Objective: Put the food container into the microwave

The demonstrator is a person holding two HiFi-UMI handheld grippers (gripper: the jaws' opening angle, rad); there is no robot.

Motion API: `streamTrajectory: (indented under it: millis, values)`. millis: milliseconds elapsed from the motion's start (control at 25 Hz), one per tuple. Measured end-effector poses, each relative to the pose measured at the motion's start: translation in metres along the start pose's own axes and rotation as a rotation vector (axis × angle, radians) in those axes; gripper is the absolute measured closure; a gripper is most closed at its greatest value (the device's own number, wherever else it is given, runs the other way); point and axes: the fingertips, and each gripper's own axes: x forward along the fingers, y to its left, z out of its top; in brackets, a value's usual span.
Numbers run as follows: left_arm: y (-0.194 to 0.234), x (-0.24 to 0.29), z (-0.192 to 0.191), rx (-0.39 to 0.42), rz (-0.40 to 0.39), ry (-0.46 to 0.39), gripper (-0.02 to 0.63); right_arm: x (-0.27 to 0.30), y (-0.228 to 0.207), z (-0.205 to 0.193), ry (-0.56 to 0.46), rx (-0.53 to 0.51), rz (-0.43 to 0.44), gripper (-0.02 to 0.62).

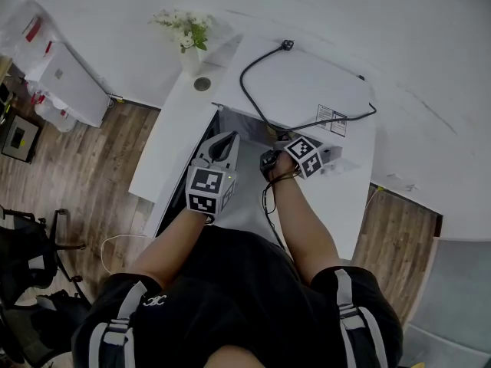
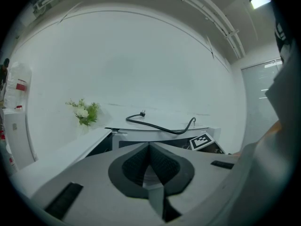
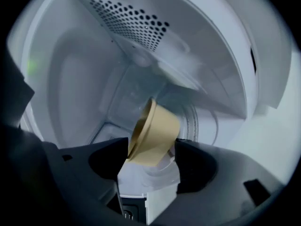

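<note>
Right hand-held gripper (image 3: 151, 149) spread astride food container (image 3: 159, 128) in microwave (image 3: 70, 79); left (image 2: 149, 149) pressed together

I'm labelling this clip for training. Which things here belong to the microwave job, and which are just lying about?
Job: food container between the fingers of the right gripper, inside the microwave.
Lying about: flowers beside the microwave; power cord on its top; left gripper, fingers together, empty.
</note>
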Motion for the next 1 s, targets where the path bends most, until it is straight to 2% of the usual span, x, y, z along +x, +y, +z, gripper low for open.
streamTrajectory:
  millis: [120,280,400,440,480,520,720,760,840,1000]
  values:
    - [-0.004,0.004,-0.001,-0.001,-0.02,0.003,0.606,-0.002,0.008,-0.006,0.048,-0.052,0.064,0.25]
    - [-0.009,0.009,-0.002,0.0,-0.041,0.006,0.604,-0.007,0.016,-0.02,0.139,-0.157,0.14,0.254]
    - [-0.012,0.011,-0.003,-0.001,-0.052,0.007,0.604,-0.012,0.012,-0.027,0.175,-0.205,0.143,0.312]
    - [-0.013,0.011,-0.004,-0.001,-0.054,0.009,0.604,-0.013,0.009,-0.027,0.178,-0.208,0.132,0.356]
    - [-0.014,0.012,-0.005,0.0,-0.056,0.012,0.604,-0.014,0.007,-0.026,0.177,-0.204,0.121,0.475]
    - [-0.015,0.012,-0.005,0.001,-0.058,0.014,0.606,-0.015,0.005,-0.025,0.174,-0.193,0.116,0.524]
    - [-0.017,0.013,-0.005,0.003,-0.061,0.019,0.604,-0.017,0.004,-0.022,0.167,-0.154,0.129,0.525]
    - [-0.018,0.013,-0.005,0.003,-0.061,0.018,0.606,-0.019,0.004,-0.022,0.164,-0.164,0.129,0.525]
    - [-0.018,0.013,-0.005,0.0,-0.059,0.018,0.606,-0.024,0.006,-0.021,0.154,-0.2,0.128,0.595]
    - [-0.024,0.014,-0.006,-0.005,-0.062,0.02,0.605,-0.043,0.013,-0.015,0.112,-0.303,0.142,0.595]
